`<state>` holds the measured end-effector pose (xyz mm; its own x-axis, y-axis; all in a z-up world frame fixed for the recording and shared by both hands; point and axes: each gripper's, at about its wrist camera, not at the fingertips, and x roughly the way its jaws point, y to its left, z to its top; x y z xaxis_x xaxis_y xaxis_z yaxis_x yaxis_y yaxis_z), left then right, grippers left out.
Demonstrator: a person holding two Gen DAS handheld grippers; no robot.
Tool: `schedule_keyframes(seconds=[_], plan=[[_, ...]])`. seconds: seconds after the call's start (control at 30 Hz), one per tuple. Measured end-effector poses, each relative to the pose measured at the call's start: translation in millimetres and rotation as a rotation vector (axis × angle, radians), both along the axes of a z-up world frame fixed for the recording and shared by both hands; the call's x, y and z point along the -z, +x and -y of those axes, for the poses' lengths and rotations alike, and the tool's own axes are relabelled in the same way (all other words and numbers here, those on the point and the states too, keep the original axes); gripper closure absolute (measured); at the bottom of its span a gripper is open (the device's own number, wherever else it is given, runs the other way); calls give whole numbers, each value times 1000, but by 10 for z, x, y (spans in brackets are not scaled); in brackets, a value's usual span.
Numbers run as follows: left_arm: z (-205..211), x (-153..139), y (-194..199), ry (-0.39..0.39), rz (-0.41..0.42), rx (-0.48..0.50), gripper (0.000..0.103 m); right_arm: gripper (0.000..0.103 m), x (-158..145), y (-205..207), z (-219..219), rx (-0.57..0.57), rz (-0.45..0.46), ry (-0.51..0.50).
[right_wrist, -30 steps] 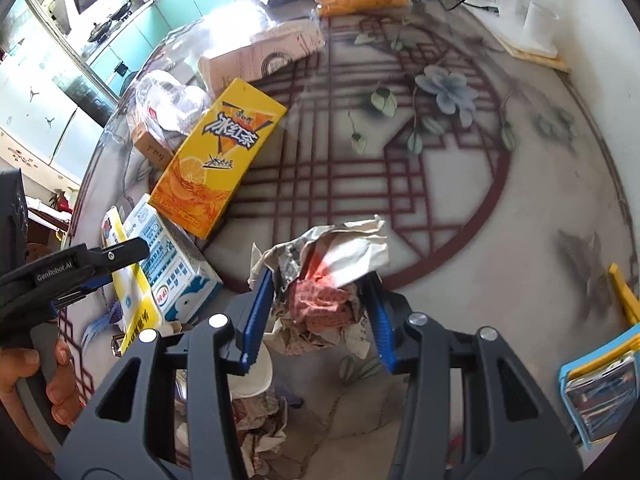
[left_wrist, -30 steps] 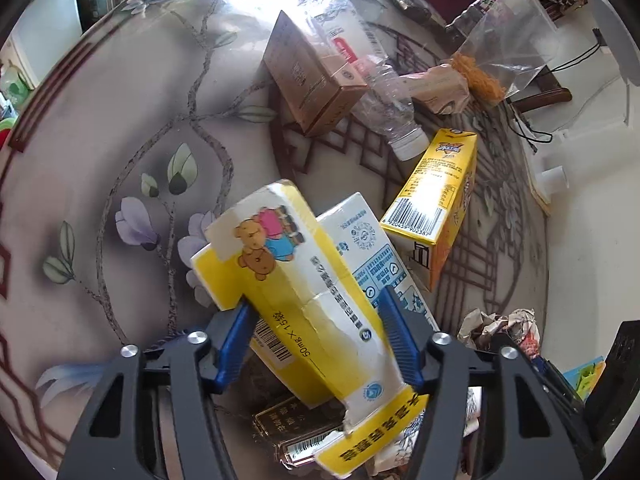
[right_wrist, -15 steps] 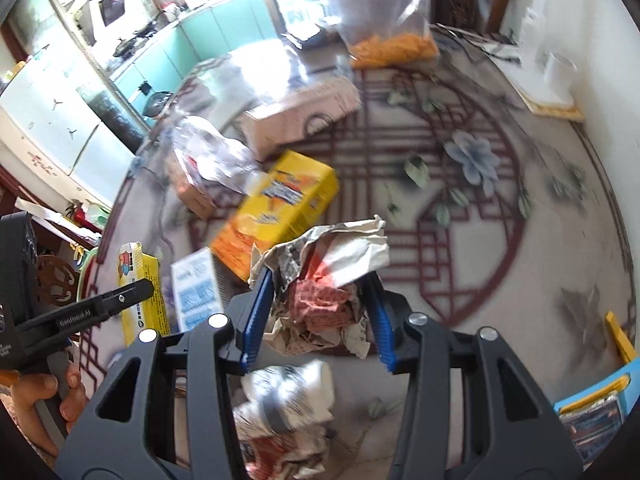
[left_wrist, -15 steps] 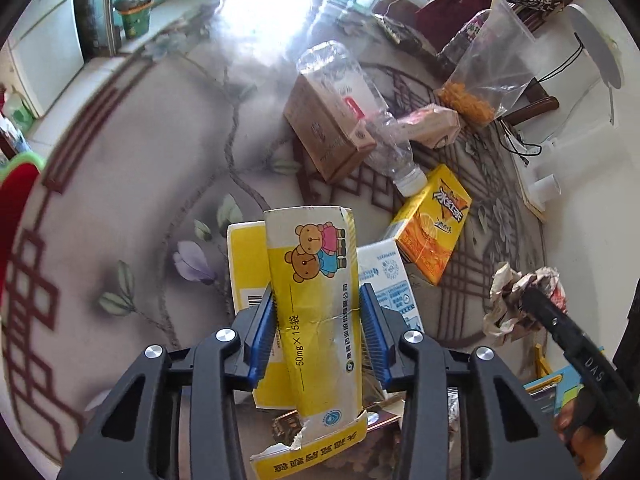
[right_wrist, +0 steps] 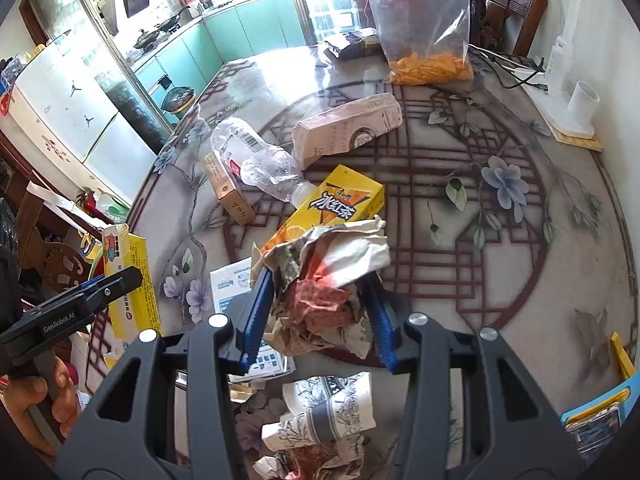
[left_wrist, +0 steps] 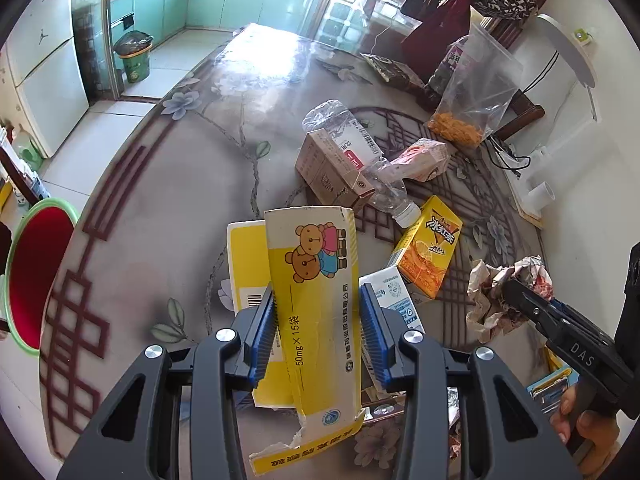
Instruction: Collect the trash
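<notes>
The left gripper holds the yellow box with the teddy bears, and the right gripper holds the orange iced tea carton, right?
Not quite. The right gripper holds the crumpled paper wad, seen in the right wrist view; the iced tea carton lies on the table. The left gripper does hold the teddy-bear box.

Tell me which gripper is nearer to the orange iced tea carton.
Right. The right gripper, shut on crumpled paper, hangs just in front of the iced tea carton. The left gripper, holding a yellow box, sits farther off, beyond the blue-white carton.
</notes>
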<state>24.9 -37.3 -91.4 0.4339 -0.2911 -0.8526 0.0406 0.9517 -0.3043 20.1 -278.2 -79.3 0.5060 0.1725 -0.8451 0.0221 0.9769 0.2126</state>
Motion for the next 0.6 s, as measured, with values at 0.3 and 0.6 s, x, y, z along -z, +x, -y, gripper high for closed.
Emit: schedule_keyframes(seconds=[0.3, 0.6], plan=[[-222, -114, -82, 1, 33, -4, 66, 59, -126, -29, -205, -20, 30, -5], [-637, -104, -133, -28, 37, -17, 66, 58, -215, 13, -624, -52, 41, -45]])
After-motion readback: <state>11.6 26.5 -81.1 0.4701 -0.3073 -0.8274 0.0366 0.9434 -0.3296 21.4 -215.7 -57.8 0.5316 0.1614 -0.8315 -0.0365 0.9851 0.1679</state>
